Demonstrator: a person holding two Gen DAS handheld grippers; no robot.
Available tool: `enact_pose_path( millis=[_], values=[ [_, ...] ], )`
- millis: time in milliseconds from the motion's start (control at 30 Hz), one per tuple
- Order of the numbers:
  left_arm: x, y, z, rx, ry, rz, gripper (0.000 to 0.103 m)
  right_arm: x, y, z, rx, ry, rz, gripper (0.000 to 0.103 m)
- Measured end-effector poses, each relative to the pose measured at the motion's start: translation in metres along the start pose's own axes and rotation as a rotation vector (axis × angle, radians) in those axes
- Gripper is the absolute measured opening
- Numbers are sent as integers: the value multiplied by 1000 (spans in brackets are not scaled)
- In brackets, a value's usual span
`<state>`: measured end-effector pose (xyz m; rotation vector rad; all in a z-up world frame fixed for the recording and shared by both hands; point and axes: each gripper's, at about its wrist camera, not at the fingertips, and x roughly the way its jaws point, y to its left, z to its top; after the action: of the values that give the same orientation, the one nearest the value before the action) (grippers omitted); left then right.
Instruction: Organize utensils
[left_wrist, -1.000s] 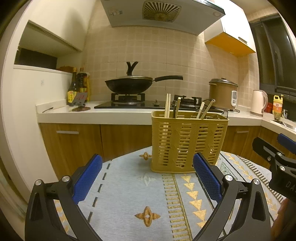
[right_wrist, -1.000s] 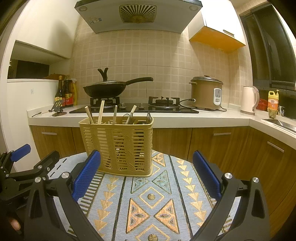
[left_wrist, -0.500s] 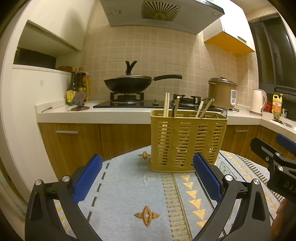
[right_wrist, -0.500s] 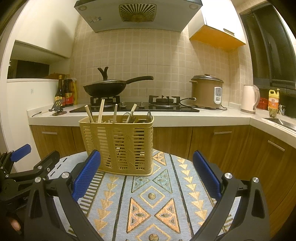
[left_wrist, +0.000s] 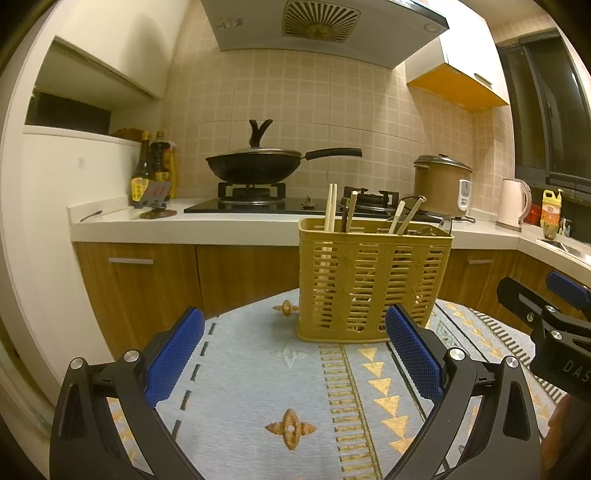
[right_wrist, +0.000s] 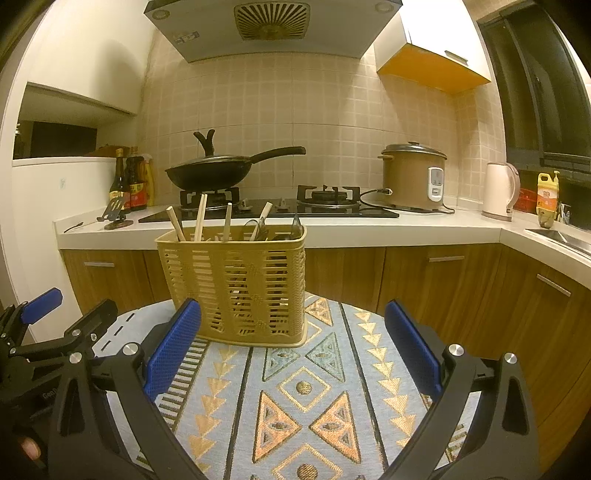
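A tan slotted utensil basket (left_wrist: 373, 280) stands upright on a patterned cloth-covered table (left_wrist: 258, 387); it also shows in the right wrist view (right_wrist: 236, 284). Chopsticks (left_wrist: 330, 212) and dark utensils stick out of its top, as in the right wrist view (right_wrist: 199, 218). My left gripper (left_wrist: 295, 354) is open and empty, in front of the basket. My right gripper (right_wrist: 293, 354) is open and empty, in front of the basket and slightly to its right. Each gripper shows at the edge of the other's view (left_wrist: 546, 317) (right_wrist: 55, 332).
Behind the table runs a counter (right_wrist: 369, 229) with a gas stove, a black wok (right_wrist: 210, 173), a rice cooker (right_wrist: 412, 177), a kettle (right_wrist: 500, 190) and sauce bottles (right_wrist: 129, 184). Wooden cabinets stand below. A sink (right_wrist: 557, 236) is at far right.
Both views have shifted only slightly; the basket sits a touch lower in each frame. Both grippers stay open and empty.
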<state>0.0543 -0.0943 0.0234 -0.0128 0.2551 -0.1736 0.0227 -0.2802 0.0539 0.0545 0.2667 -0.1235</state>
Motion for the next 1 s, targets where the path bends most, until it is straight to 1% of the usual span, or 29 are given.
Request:
enact_pose_path(
  millis=[367,633,767,867,1000],
  values=[
    [0,-1,0,5,-6,4,95,1,1,0,-2,2,-1,95],
    [0,7,0,-38,0,5,95,0,2,0,-8,0,-1,95],
    [-2,10,0,-44,-15,2,95,0,5,0,-22,-2,-1,95],
    [0,11,1,-57,2,-11,95,0,7,-1,-27,-1,-2,95],
    [5,17,1,-89,29,-8,95,0,6,0,-18,3,1,95]
  ],
)
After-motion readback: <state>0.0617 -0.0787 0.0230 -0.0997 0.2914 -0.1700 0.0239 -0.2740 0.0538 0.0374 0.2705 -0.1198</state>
